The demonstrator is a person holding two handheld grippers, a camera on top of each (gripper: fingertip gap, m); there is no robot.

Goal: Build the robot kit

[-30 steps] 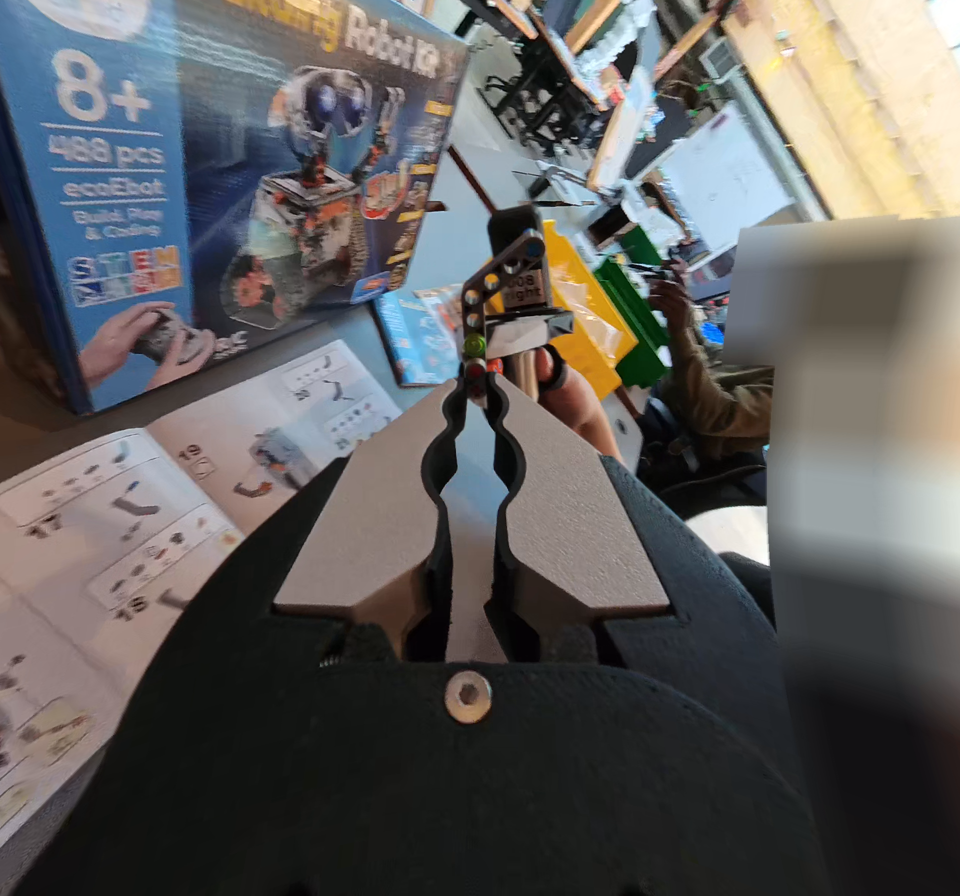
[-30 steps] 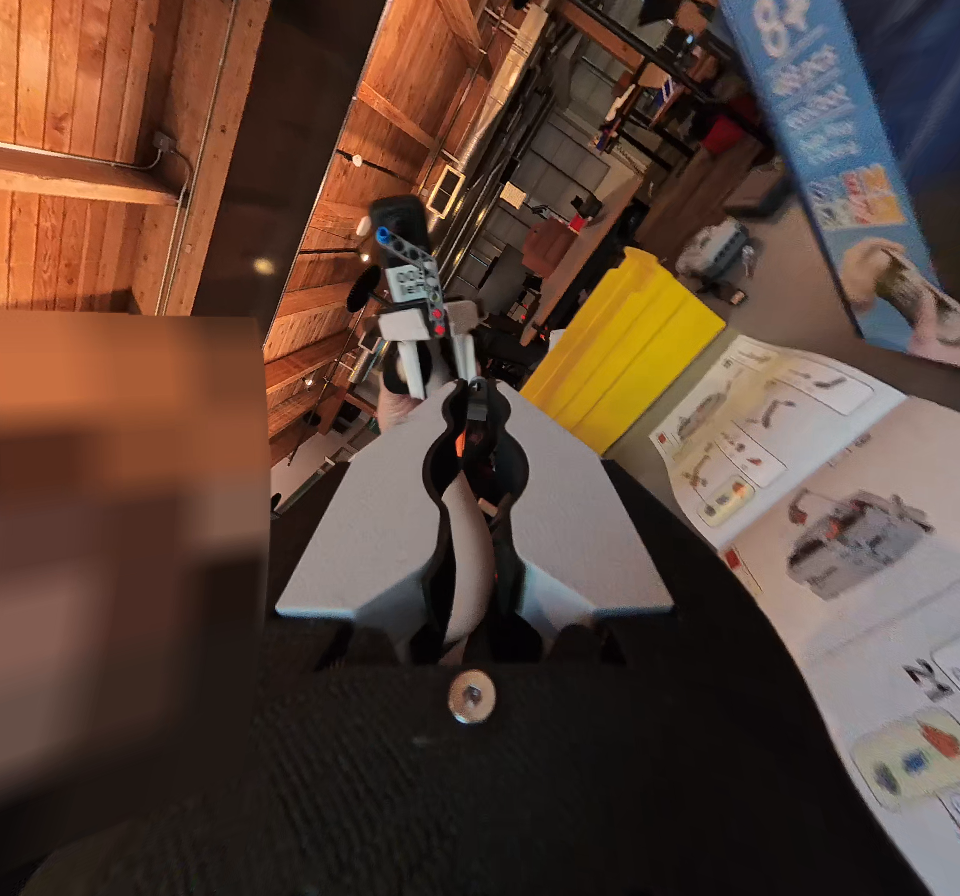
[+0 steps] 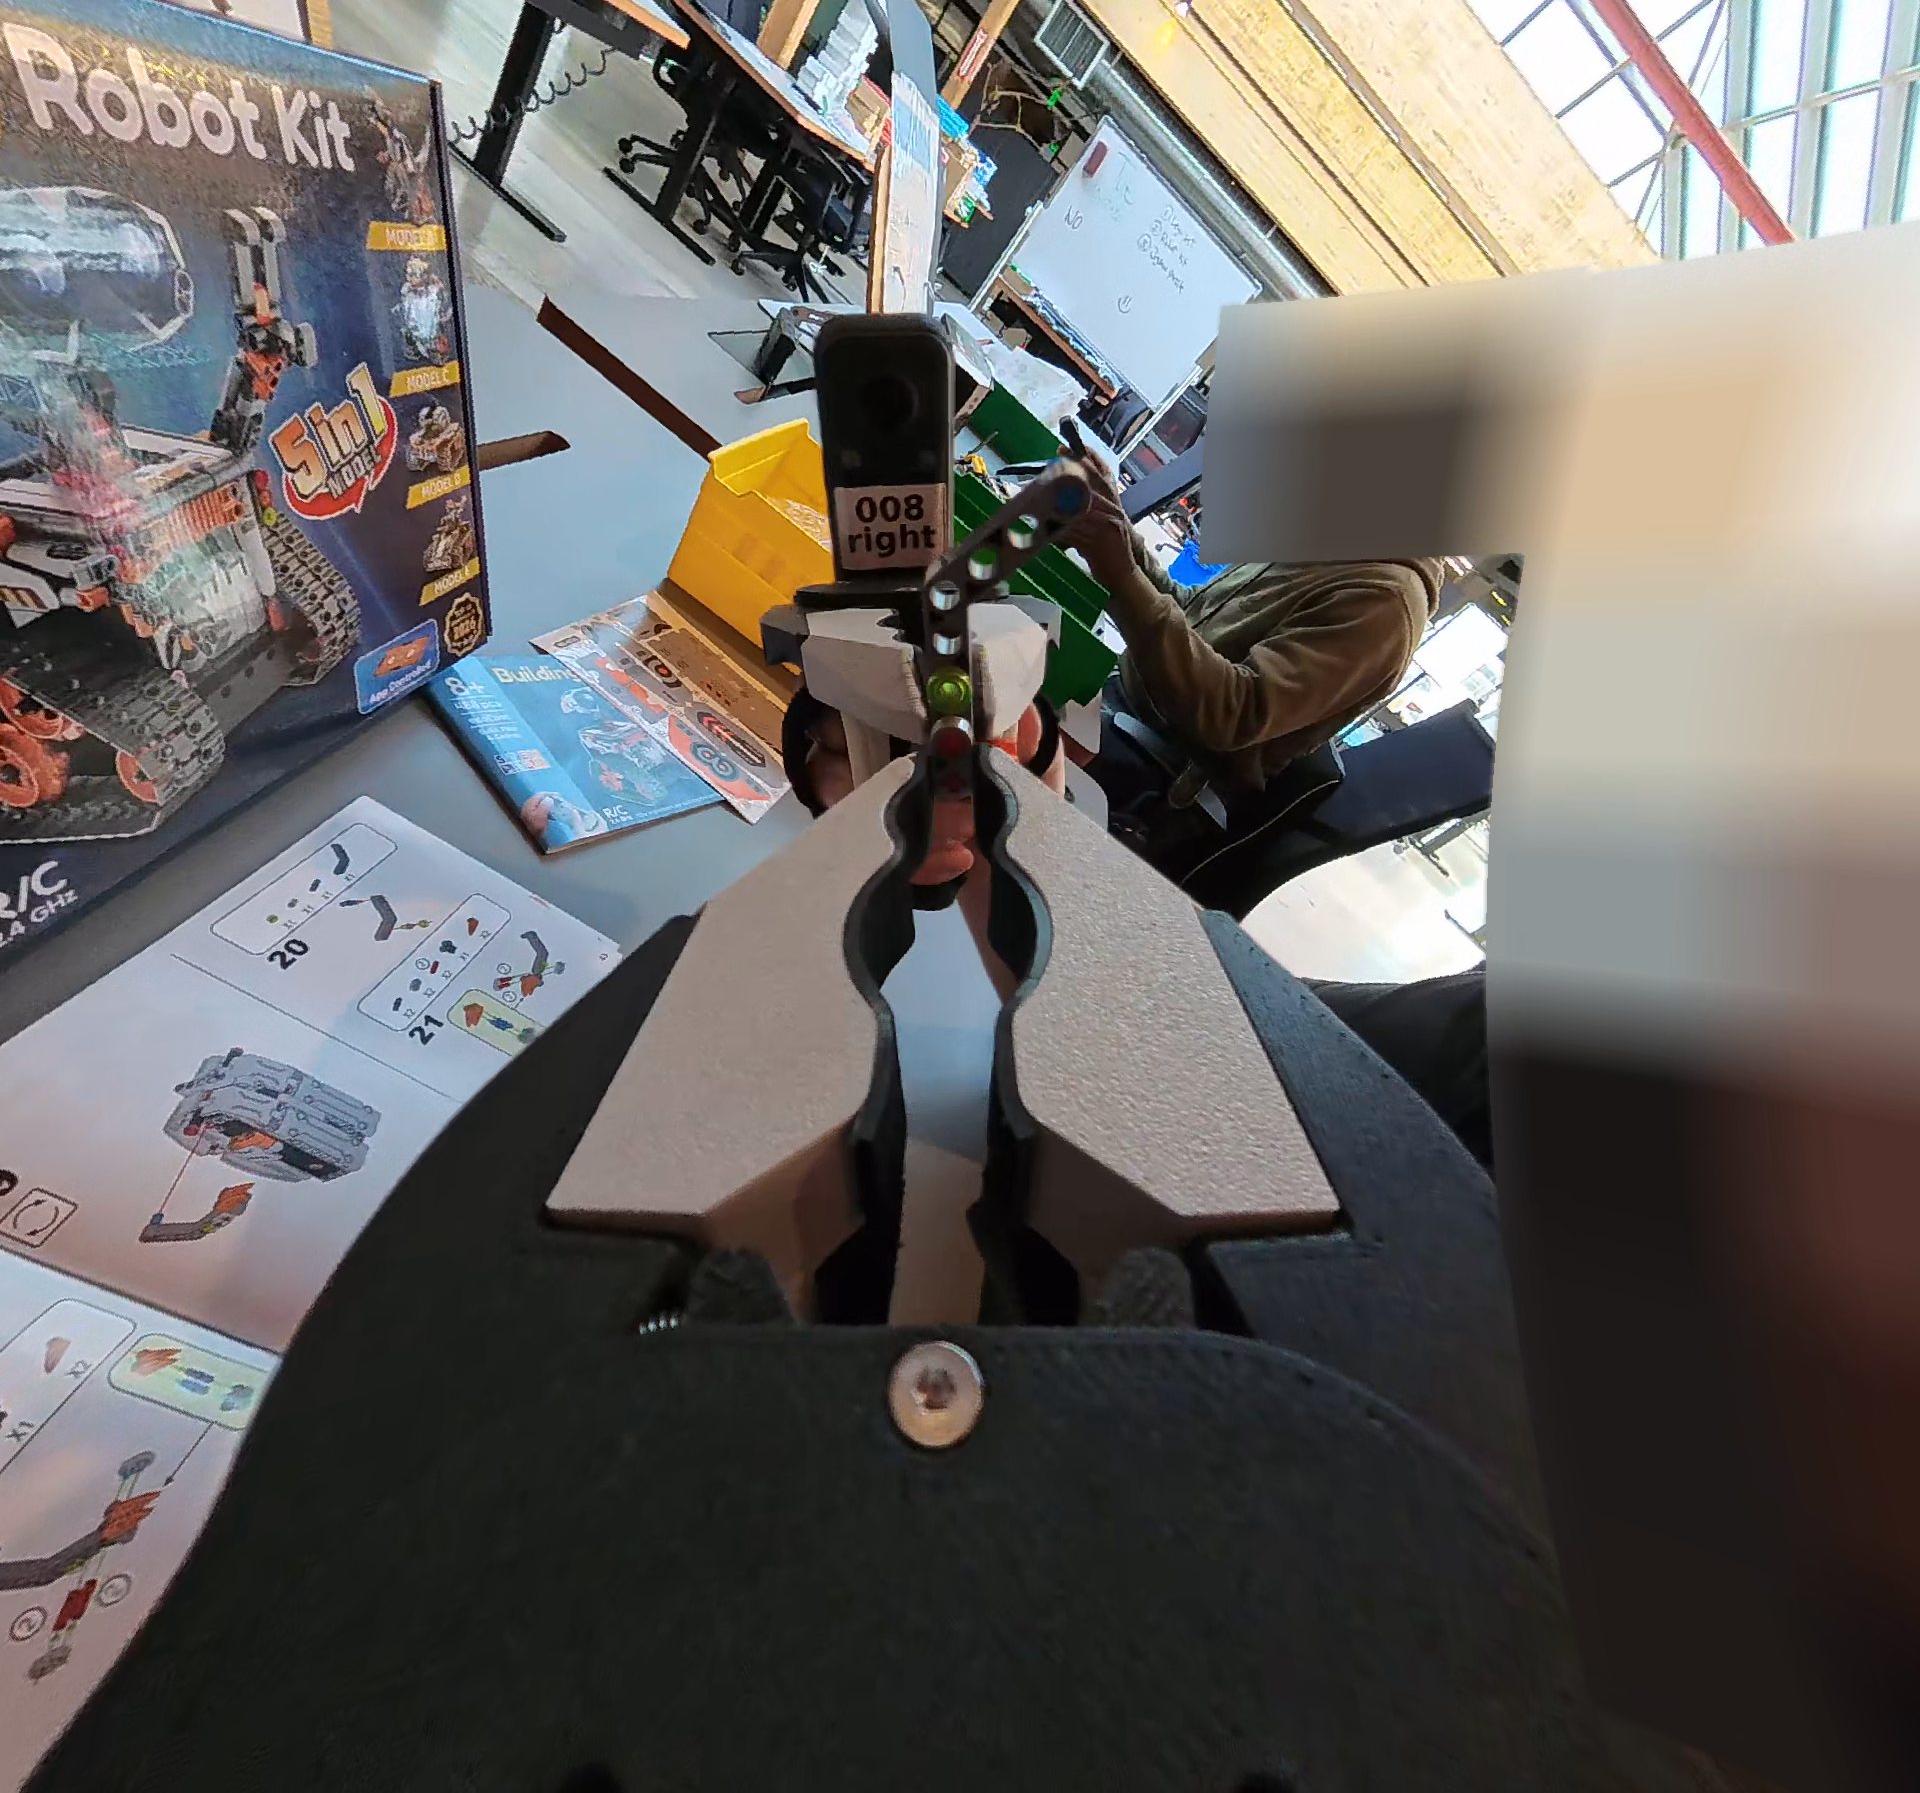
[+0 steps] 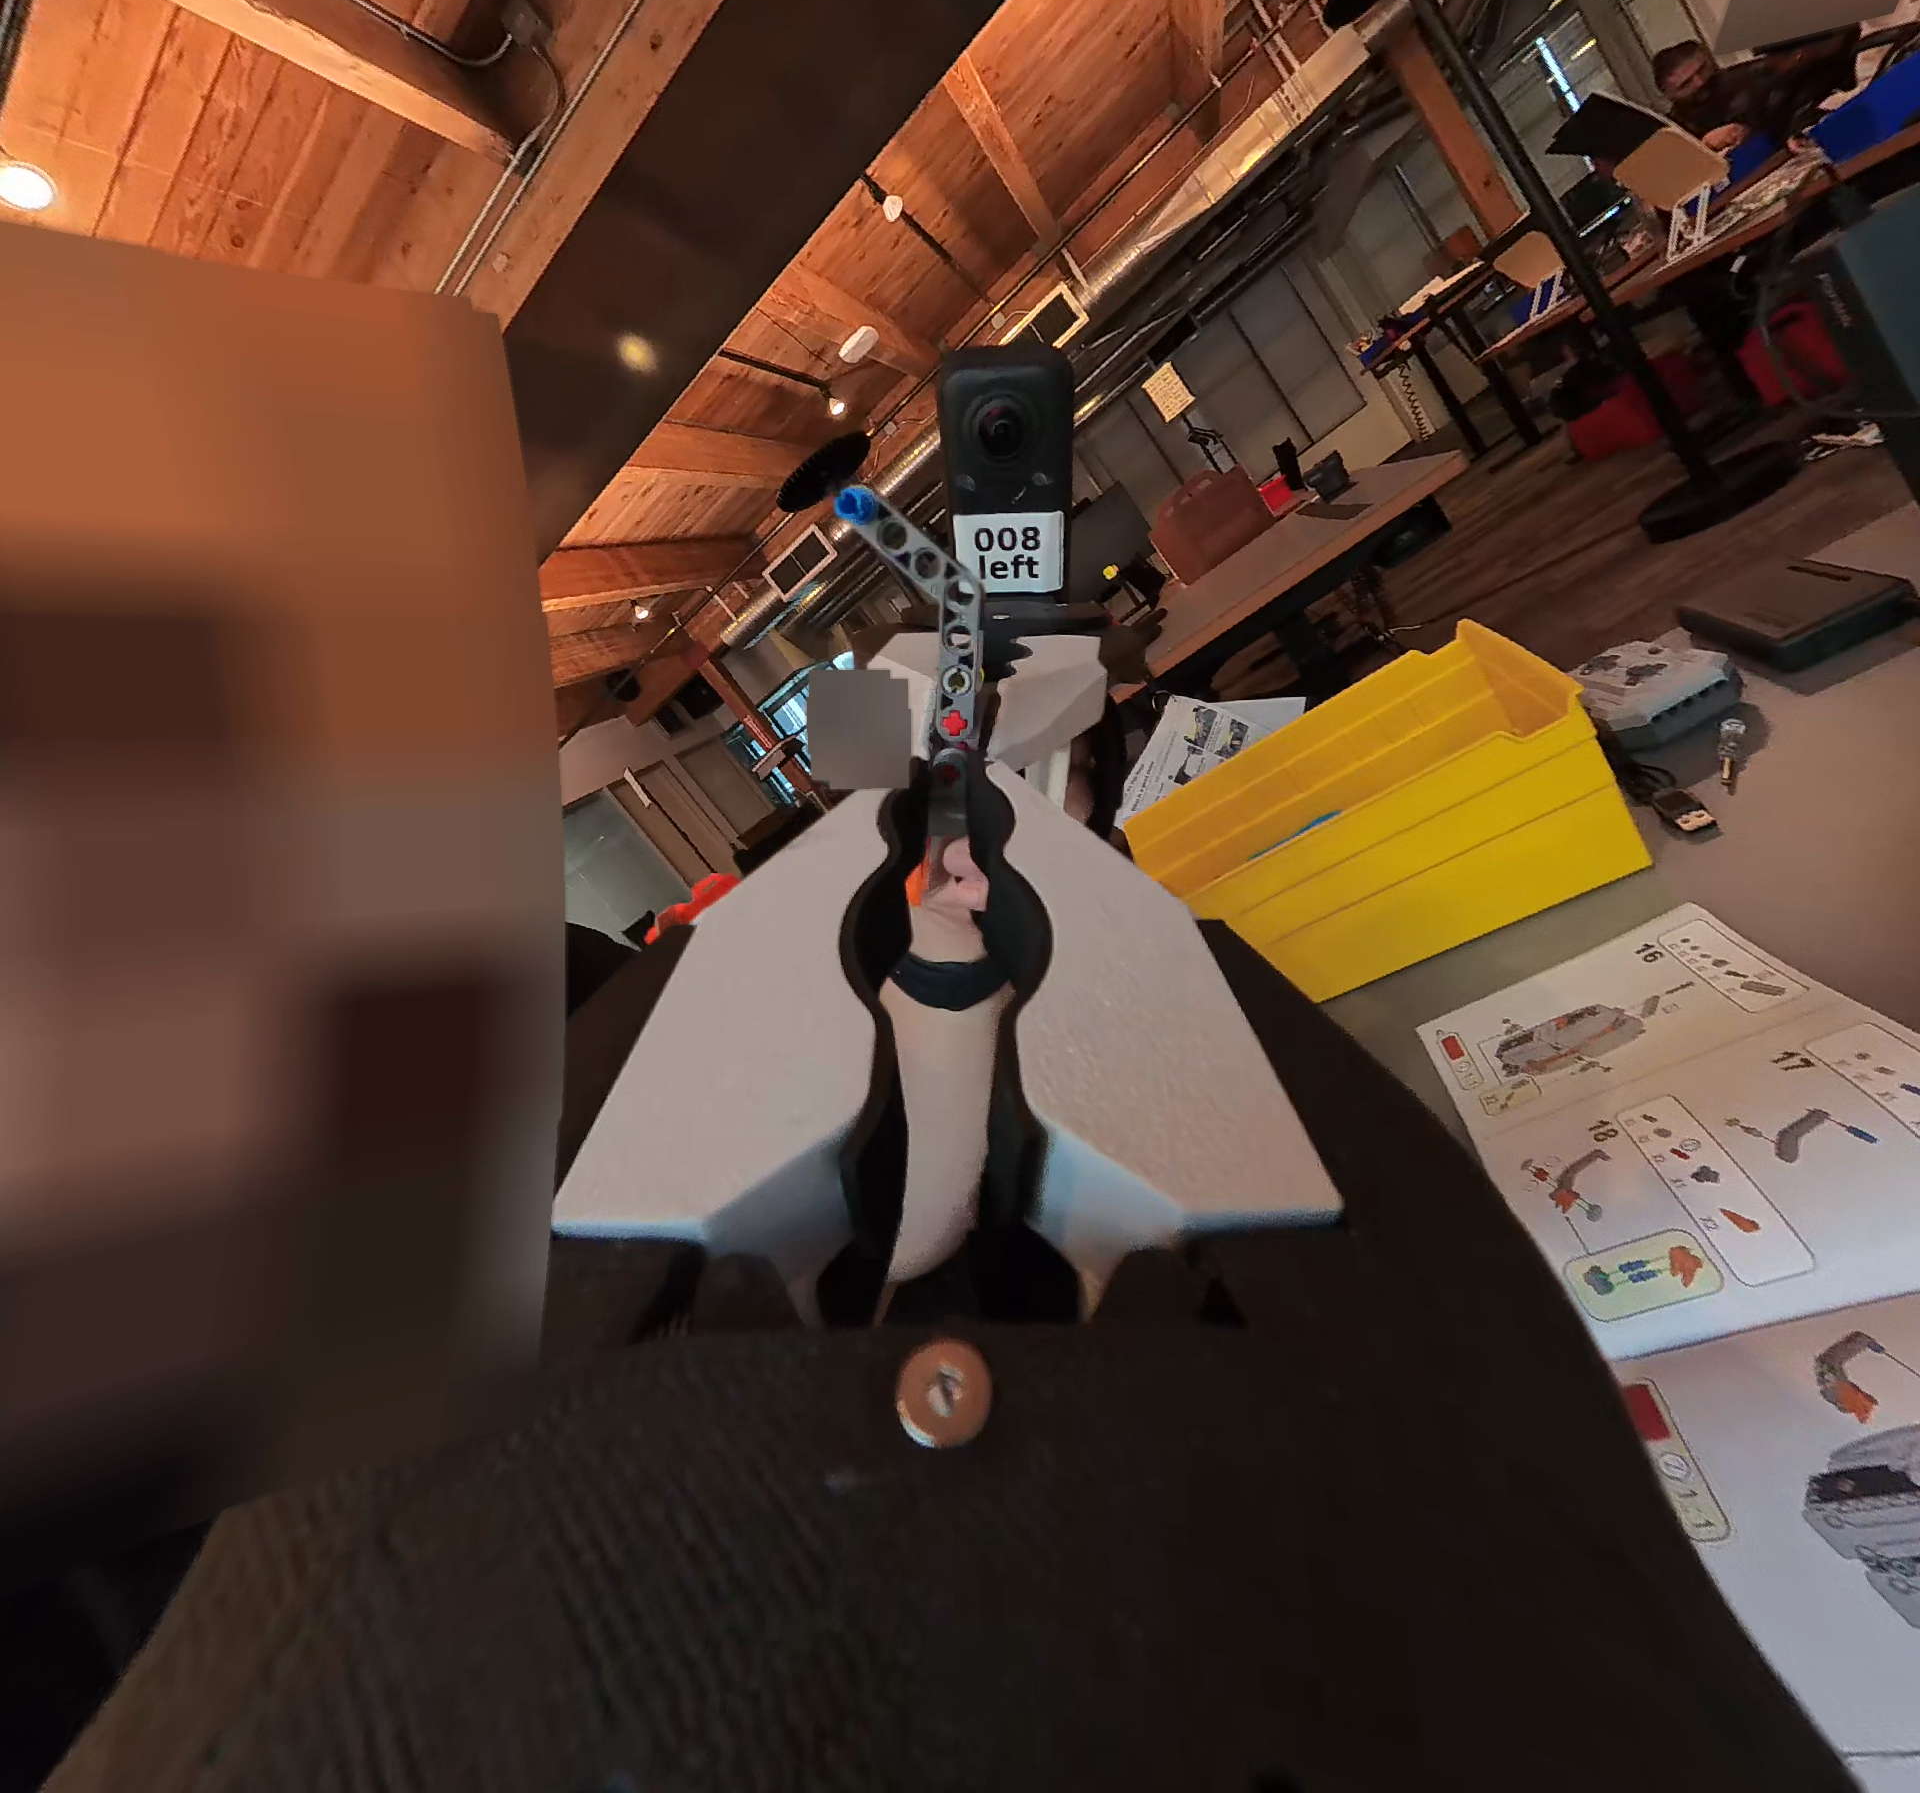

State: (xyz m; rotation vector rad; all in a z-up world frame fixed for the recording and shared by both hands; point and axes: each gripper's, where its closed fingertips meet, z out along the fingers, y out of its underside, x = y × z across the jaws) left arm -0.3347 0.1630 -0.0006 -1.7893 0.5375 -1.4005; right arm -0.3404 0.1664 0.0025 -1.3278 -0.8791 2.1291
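A bent grey beam [image 3: 961,600] with a blue pin at its top, a green pin and red pins stands up between my two grippers, which face each other tip to tip in the air above the table. My left gripper [image 3: 951,767] is shut on the beam's lower end. My right gripper [image 4: 951,782] is shut on the same lower end from the other side. The beam [image 4: 951,642] also shows in the right wrist view. The right gripper [image 3: 935,678] shows behind the beam in the left wrist view, and the left gripper [image 4: 966,704] in the right wrist view.
A large blue kit box [image 3: 208,393] stands at the left on the grey table [image 3: 582,496]. An open instruction sheet [image 3: 312,1016] [image 4: 1714,1172], a booklet [image 3: 561,746], a yellow bin [image 3: 748,517] [image 4: 1403,808] and a green bin [image 3: 1013,455] lie around. A seated person [image 3: 1278,663] is beyond. The tips of both grippers are at nearly the same place.
Both grippers have stayed shut on the beam and turned together. The kit box has slid to the left in the left wrist view. The yellow bin and sheet show more in the right wrist view.
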